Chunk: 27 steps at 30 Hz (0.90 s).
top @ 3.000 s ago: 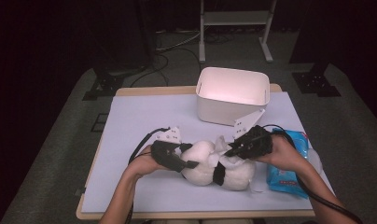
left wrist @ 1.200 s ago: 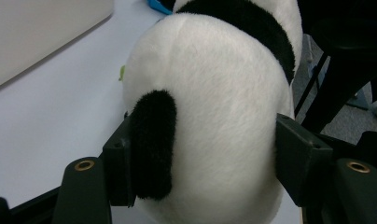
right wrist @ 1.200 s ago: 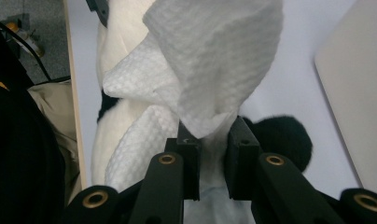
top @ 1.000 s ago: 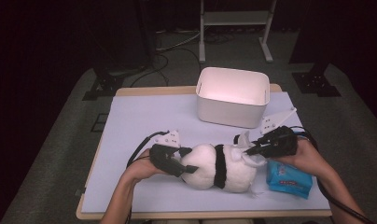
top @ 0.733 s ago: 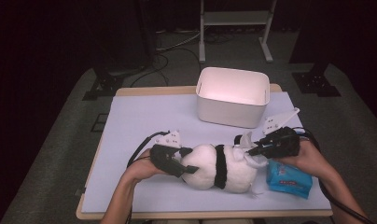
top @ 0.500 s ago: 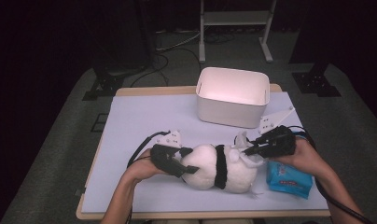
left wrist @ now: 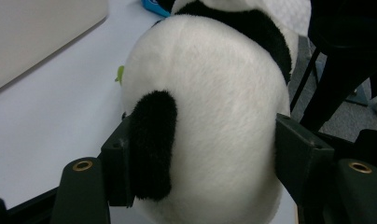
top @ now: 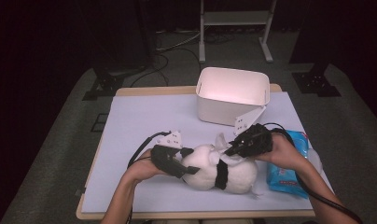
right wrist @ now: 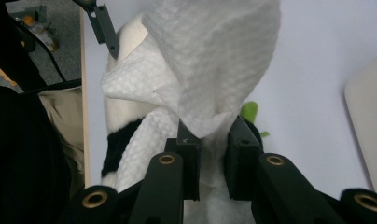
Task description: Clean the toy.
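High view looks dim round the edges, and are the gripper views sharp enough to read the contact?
High view: the table is lit, the floor around it nearly black, the white bin glows pinkish inside. Left gripper view: sharp panda plush fur, soft background. Right gripper view: crisp wipe texture, no glare.

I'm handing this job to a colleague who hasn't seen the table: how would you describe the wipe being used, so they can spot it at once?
Start at the white bin at the table's far side, then come toward the person to the panda plush lying on the white mat. The wipe is the thin, dimpled white sheet pinched in the right gripper over the plush; unlike the fluffy plush, it is flat and crumpled.
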{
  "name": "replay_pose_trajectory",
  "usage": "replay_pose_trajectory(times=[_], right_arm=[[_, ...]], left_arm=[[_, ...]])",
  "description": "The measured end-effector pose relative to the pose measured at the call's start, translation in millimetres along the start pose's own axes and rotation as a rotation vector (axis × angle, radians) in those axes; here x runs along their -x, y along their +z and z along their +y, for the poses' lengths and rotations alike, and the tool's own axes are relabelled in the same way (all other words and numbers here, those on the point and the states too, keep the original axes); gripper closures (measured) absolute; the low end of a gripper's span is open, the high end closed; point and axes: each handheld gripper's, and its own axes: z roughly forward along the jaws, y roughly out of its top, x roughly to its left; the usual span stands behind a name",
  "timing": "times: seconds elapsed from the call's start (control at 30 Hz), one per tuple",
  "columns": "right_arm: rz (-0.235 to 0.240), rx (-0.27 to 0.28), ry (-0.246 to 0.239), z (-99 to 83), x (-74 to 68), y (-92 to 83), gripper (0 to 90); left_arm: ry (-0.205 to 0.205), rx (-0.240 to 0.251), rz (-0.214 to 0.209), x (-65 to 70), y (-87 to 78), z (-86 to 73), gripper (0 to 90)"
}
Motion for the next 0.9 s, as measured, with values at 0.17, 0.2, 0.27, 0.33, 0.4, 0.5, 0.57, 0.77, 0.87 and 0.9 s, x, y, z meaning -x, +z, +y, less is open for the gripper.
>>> replay_pose_trajectory(times=[0.17,0.2,0.27,0.33,0.4,0.5,0.57,0.77,0.87,0.9], right_arm=[[0.008,-0.008,-0.012,4.5,-2.4,7.6,77.5],[0.009,-0.006,-0.012,4.1,-2.2,7.2,77.5],[0.009,-0.007,-0.007,2.5,-2.1,5.0,77.4],[0.007,-0.006,-0.005,0.3,-2.5,2.4,77.3],[0.001,-0.006,0.0,-2.6,-3.2,-0.9,77.2],[-0.004,-0.001,0.009,-8.5,-2.9,-5.5,77.2],[-0.005,0.003,0.02,-12.4,-2.8,-9.1,77.1],[-0.015,0.018,0.05,-26.8,-0.5,-19.0,76.8],[-0.02,0.026,0.06,-33.6,0.2,-24.0,76.8],[-0.022,0.027,0.063,-36.2,0.4,-25.2,76.8]], left_arm=[[-0.005,0.0,-0.003,0.0,0.0,-0.9,32.6],[-0.006,0.003,-0.004,0.0,0.0,-1.0,32.6],[-0.002,0.005,-0.009,0.2,0.0,-0.3,32.6],[-0.001,0.008,-0.01,0.5,0.3,0.1,32.6],[-0.001,0.007,-0.012,0.1,0.2,-0.3,32.6],[-0.003,0.012,-0.015,0.0,0.6,-0.8,32.6],[-0.003,0.012,-0.016,0.0,0.6,-0.6,32.6],[-0.01,0.011,-0.022,0.0,0.3,-1.6,32.6],[-0.01,0.01,-0.025,0.1,0.5,-1.8,32.6],[-0.008,0.007,-0.027,0.0,0.6,-2.0,32.6]])
